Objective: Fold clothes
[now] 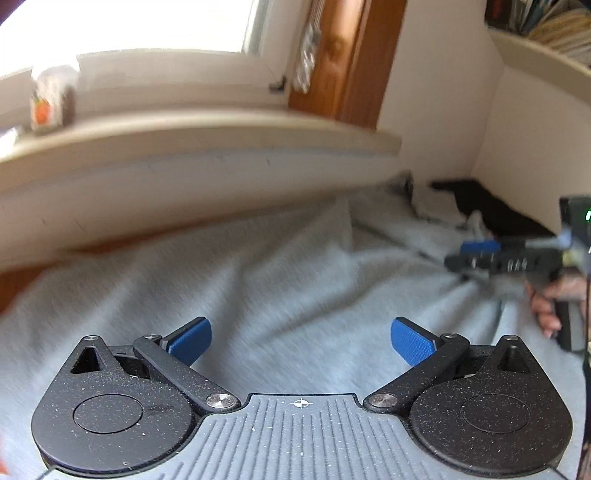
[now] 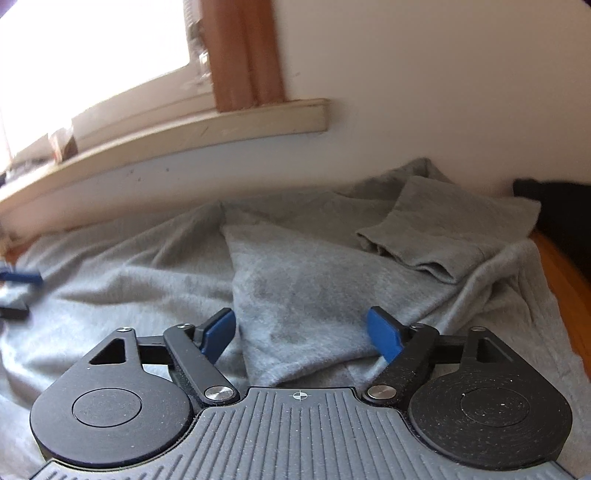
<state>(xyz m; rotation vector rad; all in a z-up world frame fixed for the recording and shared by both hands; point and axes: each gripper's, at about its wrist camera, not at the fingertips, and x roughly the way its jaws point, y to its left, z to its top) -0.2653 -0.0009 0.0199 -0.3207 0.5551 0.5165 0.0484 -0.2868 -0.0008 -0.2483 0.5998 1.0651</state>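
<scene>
A light grey sweatshirt (image 1: 258, 280) lies spread and wrinkled over a wooden surface below a window sill. My left gripper (image 1: 301, 341) hovers just above the cloth, jaws wide open with nothing between the blue pads. In the right wrist view the same grey sweatshirt (image 2: 303, 266) shows a folded flap and a sleeve cuff (image 2: 443, 236) lying on top at the back right. My right gripper (image 2: 301, 334) is open, its blue pads either side of a raised fold of cloth. The right gripper (image 1: 476, 254) also shows at the right of the left wrist view, held by a hand (image 1: 550, 302).
A window sill (image 1: 207, 136) runs along the wall behind the garment, with a small jar (image 1: 51, 99) on it. A dark garment (image 1: 491, 210) lies in the far corner. Bare wood (image 2: 561, 266) shows at the right edge. A shelf with books (image 1: 546, 33) hangs high right.
</scene>
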